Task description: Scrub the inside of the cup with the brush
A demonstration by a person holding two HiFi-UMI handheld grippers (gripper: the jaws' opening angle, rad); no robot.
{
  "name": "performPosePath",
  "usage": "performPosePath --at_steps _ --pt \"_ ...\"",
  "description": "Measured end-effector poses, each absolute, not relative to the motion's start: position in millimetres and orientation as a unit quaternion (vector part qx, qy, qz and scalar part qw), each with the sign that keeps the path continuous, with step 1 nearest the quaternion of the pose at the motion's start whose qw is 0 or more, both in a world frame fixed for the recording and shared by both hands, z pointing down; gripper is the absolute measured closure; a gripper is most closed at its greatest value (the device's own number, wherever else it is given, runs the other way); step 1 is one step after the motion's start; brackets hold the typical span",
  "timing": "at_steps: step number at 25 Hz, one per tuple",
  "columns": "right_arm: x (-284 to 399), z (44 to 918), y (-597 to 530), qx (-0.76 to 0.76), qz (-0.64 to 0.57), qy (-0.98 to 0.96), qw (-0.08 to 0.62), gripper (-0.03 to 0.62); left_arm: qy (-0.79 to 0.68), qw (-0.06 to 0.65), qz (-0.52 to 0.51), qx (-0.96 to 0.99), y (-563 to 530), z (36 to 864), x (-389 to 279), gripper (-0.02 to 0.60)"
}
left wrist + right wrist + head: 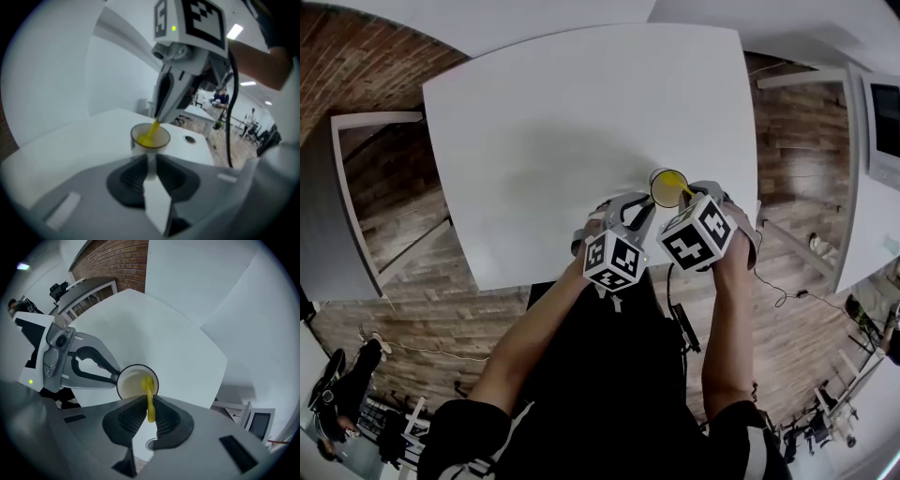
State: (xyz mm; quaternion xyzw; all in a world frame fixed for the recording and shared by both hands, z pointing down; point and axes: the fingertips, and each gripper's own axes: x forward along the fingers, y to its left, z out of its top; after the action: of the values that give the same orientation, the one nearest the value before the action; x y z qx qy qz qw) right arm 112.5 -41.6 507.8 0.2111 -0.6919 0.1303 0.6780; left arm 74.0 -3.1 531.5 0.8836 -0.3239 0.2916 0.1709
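A small white cup (667, 187) stands near the front edge of the white table (562, 122). My left gripper (151, 161) is shut on the cup's white handle (151, 165), with the cup (150, 136) just beyond its jaws. My right gripper (149, 401) is shut on the handle of a yellow brush (150, 404). The brush head (146, 382) sits inside the cup (132, 383), against its far wall. In the left gripper view the brush (151, 132) slants down into the cup from the right gripper (166, 101). In the head view both grippers (628, 217) (692, 197) meet at the cup.
The table's front edge (534, 281) runs just below the grippers, with wood floor beyond. A round cable hole (189, 139) lies right of the cup. A second white desk with a monitor (883, 122) stands at the right. People stand far off in the room (251, 119).
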Motion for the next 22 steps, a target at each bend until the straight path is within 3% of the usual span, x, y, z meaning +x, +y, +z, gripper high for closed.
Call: performPosePath --at_steps 7,16,22 --pt "109 515 -33 0.208 0.137 -0.705 0.664 0.565 -0.327 0.180 0.287 0.882 -6 533 71 0.520" --pt "104 455 -29 0.210 0.107 -0.733 0.638 0.565 -0.311 0.176 0.292 0.887 -2 534 69 0.520" --pt "94 472 -32 0.196 0.106 -0.733 0.643 0.565 -0.303 0.180 0.286 0.891 -6 532 70 0.520"
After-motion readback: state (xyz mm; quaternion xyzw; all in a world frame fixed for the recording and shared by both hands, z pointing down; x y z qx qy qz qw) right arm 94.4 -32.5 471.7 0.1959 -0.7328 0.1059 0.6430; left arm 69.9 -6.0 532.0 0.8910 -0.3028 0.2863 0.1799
